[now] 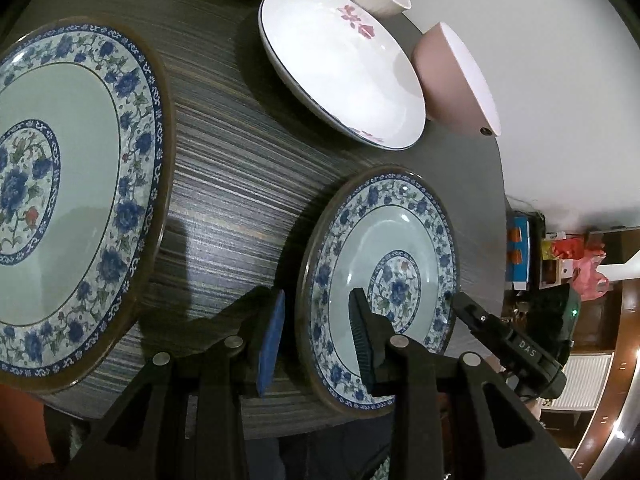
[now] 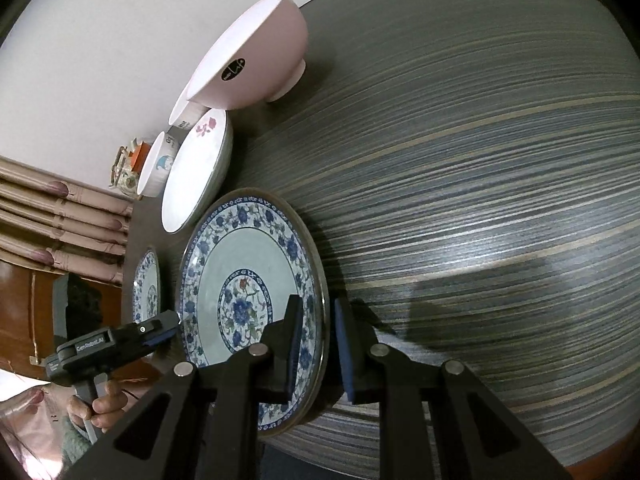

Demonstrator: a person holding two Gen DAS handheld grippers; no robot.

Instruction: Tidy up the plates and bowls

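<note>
Both claws straddle the rim of the small blue-floral porcelain plate (image 1: 384, 280) at the striped grey counter (image 1: 240, 160) near edge. Left claw (image 1: 316, 344) grips one side, right claw (image 2: 316, 344) clenched on the opposite rim. Left view alone shows the large matching blue-floral plate (image 1: 68, 200) fully; right view alone shows the hand (image 2: 108, 404).

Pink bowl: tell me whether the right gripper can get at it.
Probably not yet: the right gripper is shut on the rim of the small blue plate. The pink bowl stands beyond, open table before it; once freed, nothing blocks it.
</note>
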